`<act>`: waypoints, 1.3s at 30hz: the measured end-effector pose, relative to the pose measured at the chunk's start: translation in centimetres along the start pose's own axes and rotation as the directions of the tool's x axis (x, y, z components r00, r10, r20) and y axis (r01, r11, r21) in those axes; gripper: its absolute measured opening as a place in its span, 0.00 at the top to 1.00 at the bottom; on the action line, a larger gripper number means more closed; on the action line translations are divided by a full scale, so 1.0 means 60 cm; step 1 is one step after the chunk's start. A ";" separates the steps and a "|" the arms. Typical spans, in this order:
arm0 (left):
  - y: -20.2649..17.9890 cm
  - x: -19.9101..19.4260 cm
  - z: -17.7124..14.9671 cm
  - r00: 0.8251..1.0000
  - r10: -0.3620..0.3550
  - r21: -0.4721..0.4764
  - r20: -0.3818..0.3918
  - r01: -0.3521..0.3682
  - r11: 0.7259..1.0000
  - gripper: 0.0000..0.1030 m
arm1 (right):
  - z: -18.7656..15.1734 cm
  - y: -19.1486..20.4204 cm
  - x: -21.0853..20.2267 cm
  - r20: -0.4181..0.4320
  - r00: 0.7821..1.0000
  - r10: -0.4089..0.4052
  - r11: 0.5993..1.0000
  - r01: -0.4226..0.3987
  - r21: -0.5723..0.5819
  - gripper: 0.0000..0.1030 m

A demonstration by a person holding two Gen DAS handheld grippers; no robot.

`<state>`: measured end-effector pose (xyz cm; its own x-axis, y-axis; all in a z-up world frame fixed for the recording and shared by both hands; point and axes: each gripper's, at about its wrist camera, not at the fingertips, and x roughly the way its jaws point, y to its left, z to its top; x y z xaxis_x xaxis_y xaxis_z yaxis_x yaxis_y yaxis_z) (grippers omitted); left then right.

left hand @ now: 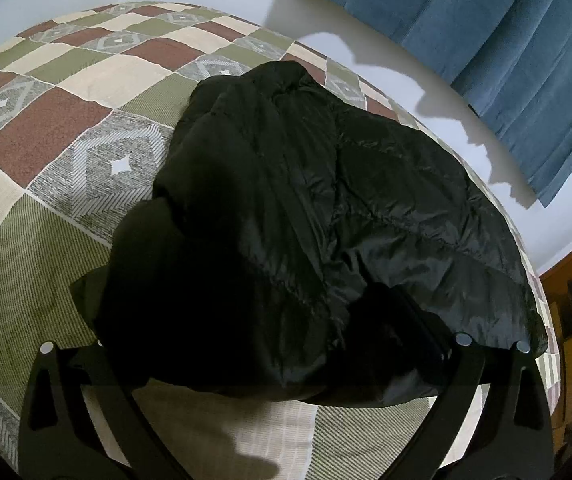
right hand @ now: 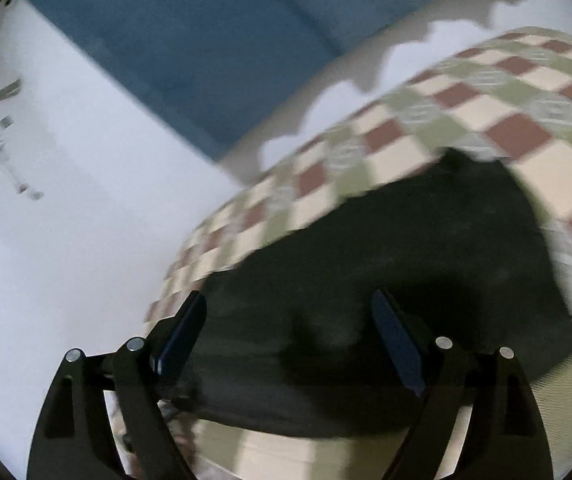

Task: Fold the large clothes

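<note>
Left wrist view: black jacket [left hand: 326, 208] on the bed [left hand: 45, 240], long axis lower left to upper right, both claws [left hand: 261, 344] [right hand: 290, 340] spread open, empty.

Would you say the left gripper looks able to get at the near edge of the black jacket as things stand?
Probably yes. The left gripper stands open right at the black jacket, whose near edge bulges between its fingers on the patchwork bedspread. Nothing else lies in the way.

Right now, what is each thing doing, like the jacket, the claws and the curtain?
Black puffer jacket: folded in a bundle, lying on the bed.
Patchwork bedspread: spread flat under the jacket.
Blue curtain: hanging by the wall.
Left claw: open, at the jacket's near edge.
Right claw: open, holding nothing.
</note>
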<state>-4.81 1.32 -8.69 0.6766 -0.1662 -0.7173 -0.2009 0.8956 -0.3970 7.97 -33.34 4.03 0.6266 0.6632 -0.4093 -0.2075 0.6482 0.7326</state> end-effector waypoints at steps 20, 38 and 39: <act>0.001 -0.002 -0.003 1.000 -0.012 -0.011 0.003 0.012 1.000 0.02 | -0.004 -0.035 0.286 -0.350 0.935 -0.051 0.994 0.083 0.078 0.20; 0.002 -0.003 -0.003 1.000 -0.018 -0.018 0.002 0.018 1.000 0.02 | -0.141 -0.019 0.198 -0.343 0.939 -0.038 0.999 0.042 0.005 0.18; 0.002 -0.003 -0.003 1.000 -0.018 -0.018 0.003 0.018 1.000 0.02 | -0.140 -0.017 0.195 -0.337 0.941 -0.036 0.999 0.040 0.003 0.18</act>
<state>-5.10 1.37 -8.70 0.6822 -0.1814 -0.7083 -0.2009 0.8849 -0.4201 9.18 -23.10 -6.07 0.3440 0.7265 -0.5949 -0.1805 0.6729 0.7173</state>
